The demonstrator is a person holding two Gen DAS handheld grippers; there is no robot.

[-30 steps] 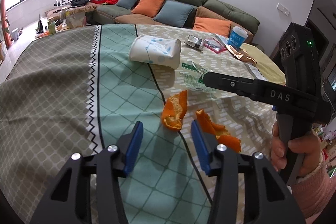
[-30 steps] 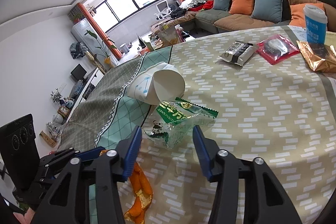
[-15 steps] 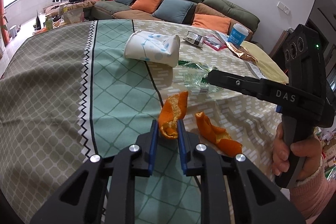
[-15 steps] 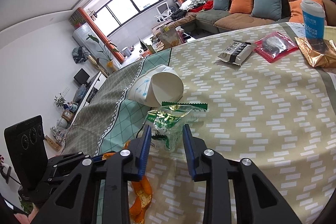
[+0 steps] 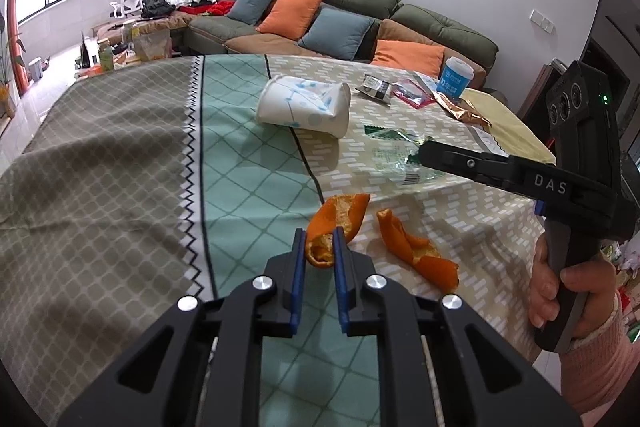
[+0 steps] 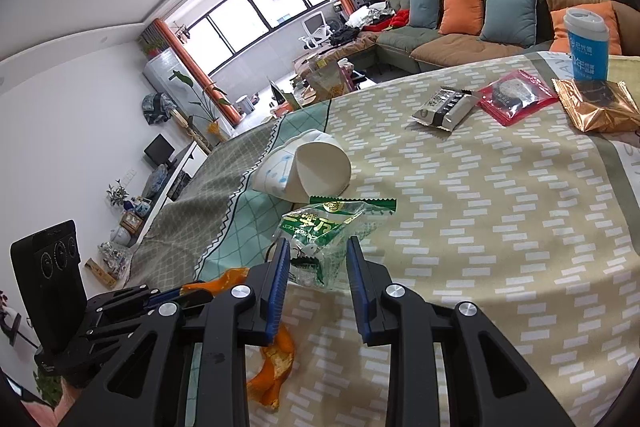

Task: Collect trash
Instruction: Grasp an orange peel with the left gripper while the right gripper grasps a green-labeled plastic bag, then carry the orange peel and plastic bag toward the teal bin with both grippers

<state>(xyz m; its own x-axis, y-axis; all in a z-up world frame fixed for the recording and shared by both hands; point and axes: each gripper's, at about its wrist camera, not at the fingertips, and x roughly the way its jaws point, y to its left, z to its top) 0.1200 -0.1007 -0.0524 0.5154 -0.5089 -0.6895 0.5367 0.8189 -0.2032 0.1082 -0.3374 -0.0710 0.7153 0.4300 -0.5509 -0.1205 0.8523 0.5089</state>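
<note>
Grasp step, both hands at once.

Left wrist view: left tool (image 5: 319,241) clamped on the near end of an orange peel (image 5: 338,223), low centre of frame; its jaws have just been closing, the peel between them. Second peel piece (image 5: 416,251) lies just right of it on the counter (image 5: 120,163), loose. Next move, I'd judge: lift straight up. No bin in view. Counter edge falls away at right, near the person's hand (image 5: 568,287); open cloth to the left.

Right wrist view: right tool (image 6: 316,259) pinches a clear green snack wrapper (image 6: 328,231), centre frame; jaws have just been closing on it. Tipped paper cup (image 6: 308,169) sits just behind, near touching, so lift clear of it. Sealed snack packets (image 6: 516,95) upper right, well apart; wide bare cloth at right.
</note>
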